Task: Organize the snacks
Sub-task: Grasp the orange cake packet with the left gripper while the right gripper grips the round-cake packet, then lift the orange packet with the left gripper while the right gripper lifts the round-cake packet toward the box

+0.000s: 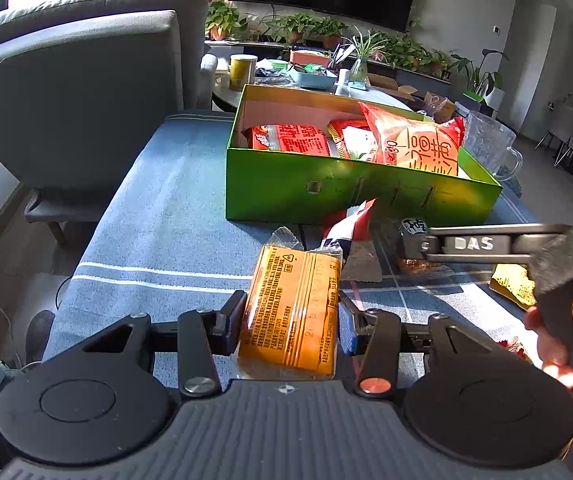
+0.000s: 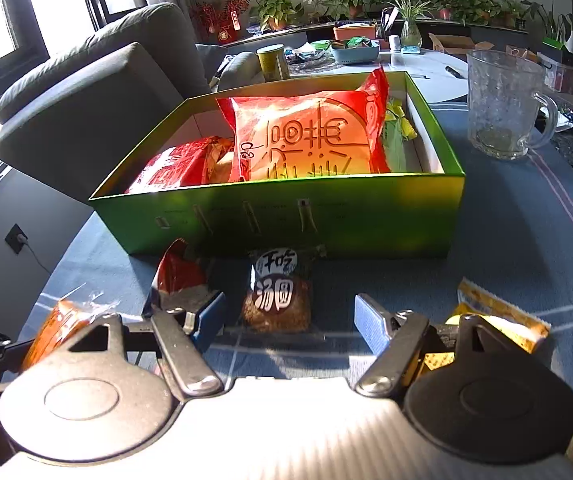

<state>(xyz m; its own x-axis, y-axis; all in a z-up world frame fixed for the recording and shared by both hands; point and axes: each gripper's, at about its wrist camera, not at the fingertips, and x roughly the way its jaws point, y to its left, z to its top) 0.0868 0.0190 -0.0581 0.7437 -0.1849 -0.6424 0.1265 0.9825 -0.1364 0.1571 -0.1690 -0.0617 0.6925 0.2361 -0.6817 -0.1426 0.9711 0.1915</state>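
The left hand-held gripper (image 1: 291, 312) is clamped on an orange snack packet (image 1: 292, 312), its two pads pressing the packet's long sides. The wrapper carries dense small print and a printed date too fine to read. This packet is held above the blue striped cloth of the surface (image 1: 158, 216), short of the green box (image 1: 326, 192).

The right hand-held gripper (image 2: 286, 320) stands wide, with nothing pressed between its blue pads; a small brown snack packet (image 2: 276, 296) lies on the cloth between and just beyond them, marked with white Chinese characters on a dark label. From the left wrist view the right tool's side bears the raised letters "DAS", and a person's fingers (image 1: 554, 336) grip its handle.

A red-and-silver packet (image 2: 178, 276) lies to the left of the brown one, and a yellow packet (image 2: 502, 320) lies to the right, partly behind the right finger.

Beyond them the open box holds a large red-orange bag (image 2: 306, 140) with big orange Chinese characters, leaning upright, and a flat red packet (image 2: 178, 168) beside it. A clear glass mug (image 2: 502, 108) stands right of the box.
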